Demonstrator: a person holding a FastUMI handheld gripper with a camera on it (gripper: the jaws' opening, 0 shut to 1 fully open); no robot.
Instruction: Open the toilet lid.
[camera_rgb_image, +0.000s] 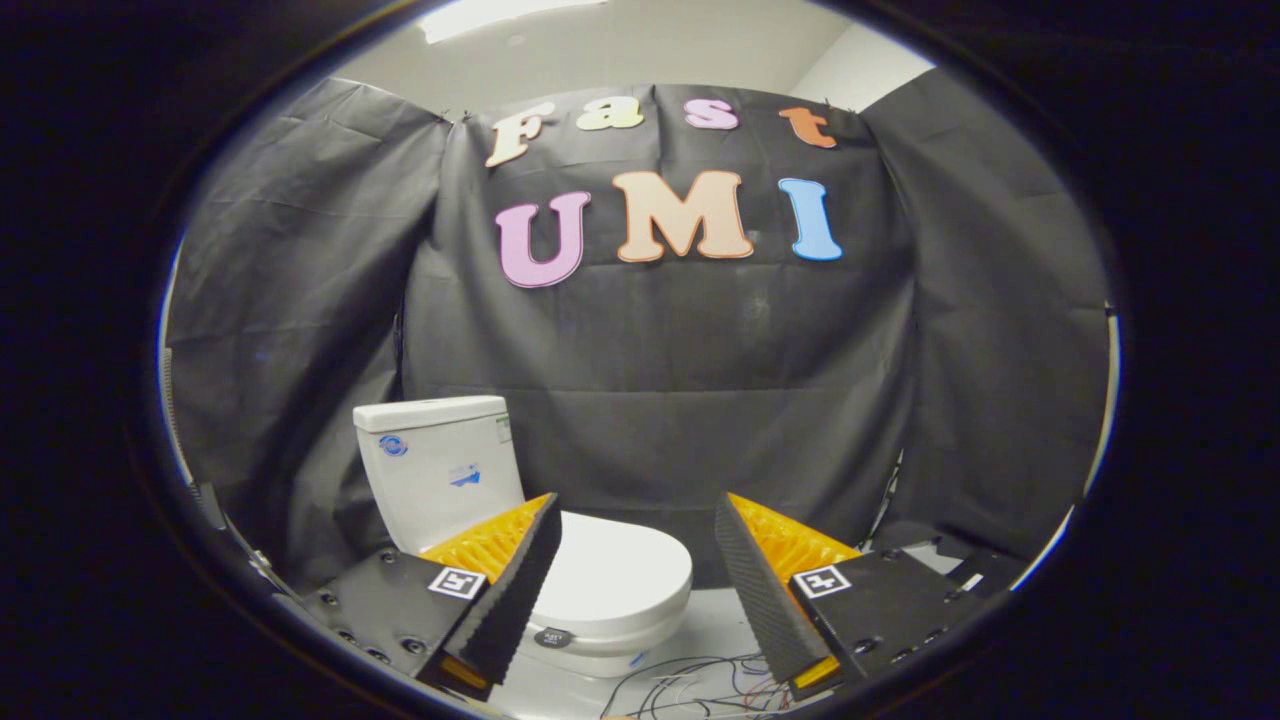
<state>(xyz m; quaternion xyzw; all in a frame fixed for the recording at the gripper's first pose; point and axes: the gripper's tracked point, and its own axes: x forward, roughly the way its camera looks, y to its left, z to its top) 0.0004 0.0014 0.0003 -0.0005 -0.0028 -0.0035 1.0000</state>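
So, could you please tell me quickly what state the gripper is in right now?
Gripper: open and holding nothing; the closed toilet lid lies beyond its fingers, untouched.

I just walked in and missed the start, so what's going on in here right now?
A person is holding a handheld claw aimed at a white toilet in a black-draped booth. The claw's fingers are spread open with nothing between them, and they are not touching anything. The toilet lid is down, closed over the bowl, just ahead of the fingers. Loose wires lie on the floor in front of the toilet.
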